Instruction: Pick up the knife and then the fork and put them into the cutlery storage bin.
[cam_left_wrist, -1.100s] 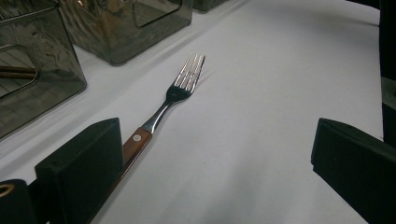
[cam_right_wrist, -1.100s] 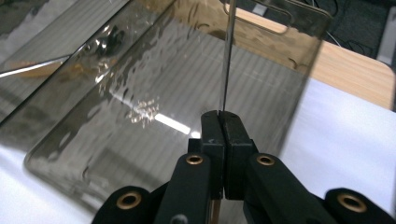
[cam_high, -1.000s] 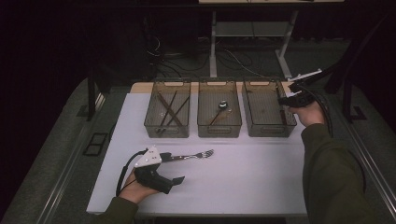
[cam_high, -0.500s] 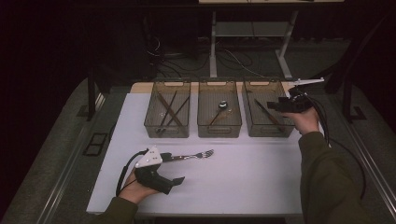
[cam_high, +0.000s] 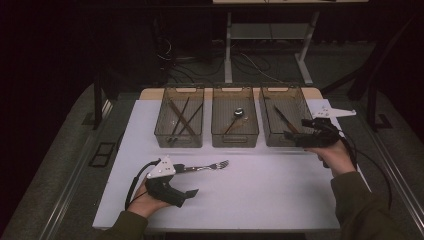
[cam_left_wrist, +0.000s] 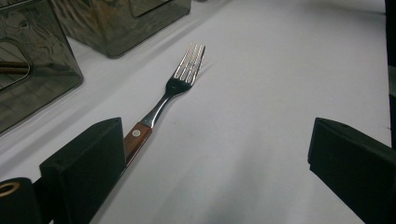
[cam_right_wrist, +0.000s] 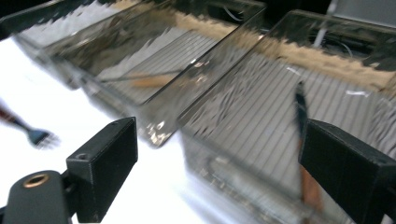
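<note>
Beside the left hand-held gripper (cam_left_wrist: 215, 154), gaping and empty, the fork (cam_left_wrist: 175, 88) touches one jaw on the tabletop (cam_high: 280, 195); closing off-centre may push its handle aside, while the right hand-held gripper (cam_high: 290, 136), just opening, holds nothing

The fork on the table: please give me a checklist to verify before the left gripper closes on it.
1. Fork lies flat on the white table, nothing on top of it: ok.
2. Left gripper jaws stand open: ok.
3. Fork handle sits between the jaws: not ok, its wooden end lies against the inner face of one jaw, far off centre.
4. Handle end is touching that jaw: cannot tell.
5. Right gripper is away from the fork: ok, it is at the right bin, jaws just opened, nothing between them.
6. Knife lies inside the right bin: ok.
</note>
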